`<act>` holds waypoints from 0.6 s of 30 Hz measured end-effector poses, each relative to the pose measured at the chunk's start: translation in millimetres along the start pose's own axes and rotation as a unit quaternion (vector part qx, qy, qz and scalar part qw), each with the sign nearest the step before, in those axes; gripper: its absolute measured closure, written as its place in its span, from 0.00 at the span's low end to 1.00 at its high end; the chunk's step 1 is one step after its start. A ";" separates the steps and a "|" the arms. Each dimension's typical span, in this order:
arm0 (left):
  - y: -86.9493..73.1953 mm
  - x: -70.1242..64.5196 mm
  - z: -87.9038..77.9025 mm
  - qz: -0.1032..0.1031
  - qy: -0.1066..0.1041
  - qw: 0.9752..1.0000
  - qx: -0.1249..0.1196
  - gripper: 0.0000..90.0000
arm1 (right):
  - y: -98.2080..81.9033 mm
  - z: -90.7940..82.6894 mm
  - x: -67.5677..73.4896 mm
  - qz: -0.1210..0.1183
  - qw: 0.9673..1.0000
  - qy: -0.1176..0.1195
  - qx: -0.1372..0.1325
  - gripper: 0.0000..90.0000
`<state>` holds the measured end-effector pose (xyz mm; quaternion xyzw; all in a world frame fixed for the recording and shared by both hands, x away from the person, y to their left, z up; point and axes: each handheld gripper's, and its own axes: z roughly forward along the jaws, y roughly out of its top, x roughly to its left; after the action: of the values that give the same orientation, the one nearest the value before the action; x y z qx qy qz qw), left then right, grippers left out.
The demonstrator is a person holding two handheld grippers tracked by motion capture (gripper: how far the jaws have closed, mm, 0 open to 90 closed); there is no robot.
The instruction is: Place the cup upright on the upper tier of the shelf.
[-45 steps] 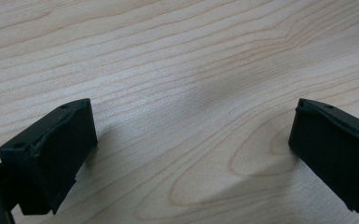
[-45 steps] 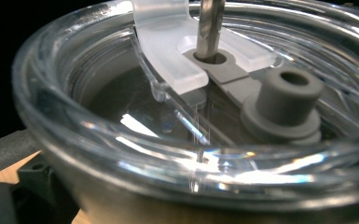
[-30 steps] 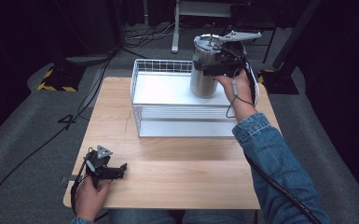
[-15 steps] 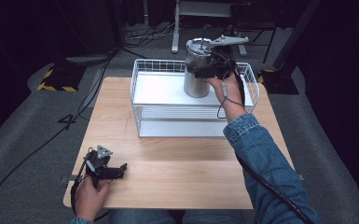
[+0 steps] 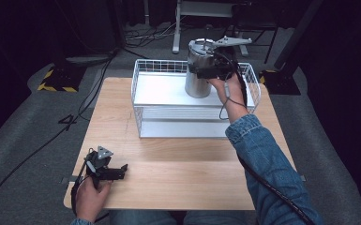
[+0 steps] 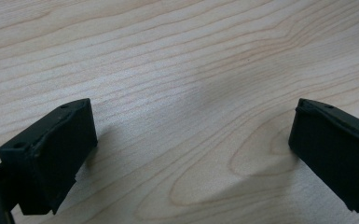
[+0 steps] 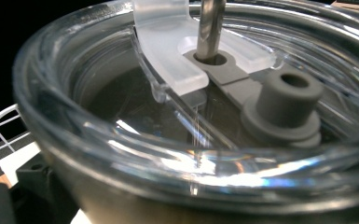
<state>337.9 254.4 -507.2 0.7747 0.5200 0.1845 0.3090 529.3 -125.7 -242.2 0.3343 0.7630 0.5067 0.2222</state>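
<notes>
we see a wooden table (image 5: 178,178) on grey carpet (image 5: 23,154), black cables (image 5: 89,93) trailing across the floor, and a yellow-and-black striped block (image 5: 56,80) beyond the table's far left corner.

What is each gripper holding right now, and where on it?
The right gripper clamps the steel tumbler around its upper body, just below the clear lid, over the wire basket. The left gripper holds nothing.
</notes>
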 end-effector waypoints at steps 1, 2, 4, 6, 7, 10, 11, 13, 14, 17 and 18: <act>0.0 0.0 0.0 0.000 0.000 1.000 0.000 0.01 | 0.0 0.0 -0.2 0.000 1.000 0.001 0.000 0.04; 0.0 0.0 0.0 0.000 0.000 1.000 0.000 0.01 | 0.1 0.0 -0.3 -0.001 1.000 0.001 0.001 0.04; 0.0 0.0 0.0 0.000 0.000 1.000 0.000 0.01 | 0.3 0.1 -0.3 0.000 1.000 0.001 0.002 0.03; 0.0 0.0 0.0 0.000 0.000 1.000 0.000 0.01 | 0.8 0.8 -0.7 -0.002 1.000 0.001 0.003 0.03; 0.0 0.0 0.0 0.000 0.000 1.000 0.000 0.01 | 1.1 1.1 -0.6 -0.003 1.000 0.000 0.004 0.01; 0.0 0.0 0.0 0.000 0.000 1.000 0.000 0.01 | 2.3 1.8 0.2 -0.006 1.000 -0.008 0.001 0.00; 0.0 0.0 0.0 0.000 0.000 1.000 0.000 0.01 | 2.4 1.8 0.7 -0.008 1.000 -0.009 0.000 0.00; 0.0 0.0 0.0 0.000 0.000 1.000 0.000 0.01 | 2.4 1.7 1.0 -0.010 1.000 -0.010 -0.004 0.00; 0.0 0.0 0.0 0.000 0.000 1.000 0.000 0.01 | 2.4 1.4 0.9 -0.009 1.000 -0.010 -0.004 0.00; 0.0 0.0 0.0 0.000 0.000 1.000 0.000 0.01 | 2.2 -0.1 0.7 -0.005 1.000 -0.009 -0.003 0.00; 0.1 0.2 -0.1 0.002 0.001 1.000 0.000 0.01 | 2.2 -1.2 0.9 -0.004 1.000 -0.009 -0.003 0.00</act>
<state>337.9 254.6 -507.1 0.7755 0.5189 0.1856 0.3082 528.6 -125.2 -239.7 0.3349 0.7606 0.5054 0.2320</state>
